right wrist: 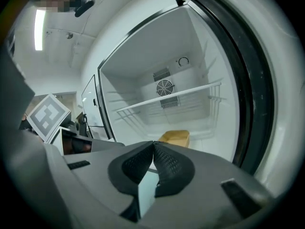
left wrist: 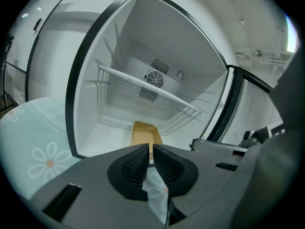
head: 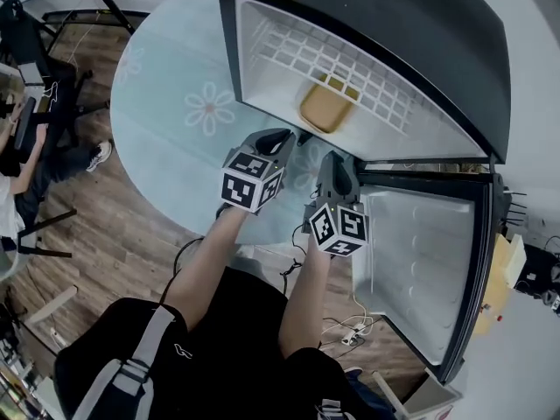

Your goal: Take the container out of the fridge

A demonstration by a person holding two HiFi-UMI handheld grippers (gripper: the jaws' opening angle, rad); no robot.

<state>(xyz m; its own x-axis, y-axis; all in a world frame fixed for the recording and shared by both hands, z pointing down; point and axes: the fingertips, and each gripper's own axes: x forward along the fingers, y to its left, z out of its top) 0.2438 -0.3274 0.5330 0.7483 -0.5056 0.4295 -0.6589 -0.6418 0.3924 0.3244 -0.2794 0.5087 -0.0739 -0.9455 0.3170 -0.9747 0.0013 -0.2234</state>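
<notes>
A tan open-topped container (head: 325, 108) sits on the floor of the open mini fridge (head: 394, 24), under its white wire shelf (head: 289, 46). The left gripper view shows the container (left wrist: 145, 133) straight past the jaws, and the right gripper view has it (right wrist: 175, 138) just right of the tips. Both grippers hover over the table in front of the fridge opening, short of the container. My left gripper (head: 283, 136) (left wrist: 151, 149) is open by a narrow slit with nothing between the pads. My right gripper (head: 336, 159) (right wrist: 153, 144) is shut and empty, its tips touching.
The fridge stands on a round table with a pale blue flowered cloth (head: 166, 121). Its door (head: 429, 261) swings open to the right, close beside my right gripper. Black stands and a seated person (head: 17, 147) are at the left. Cables (head: 346, 331) lie on the wooden floor.
</notes>
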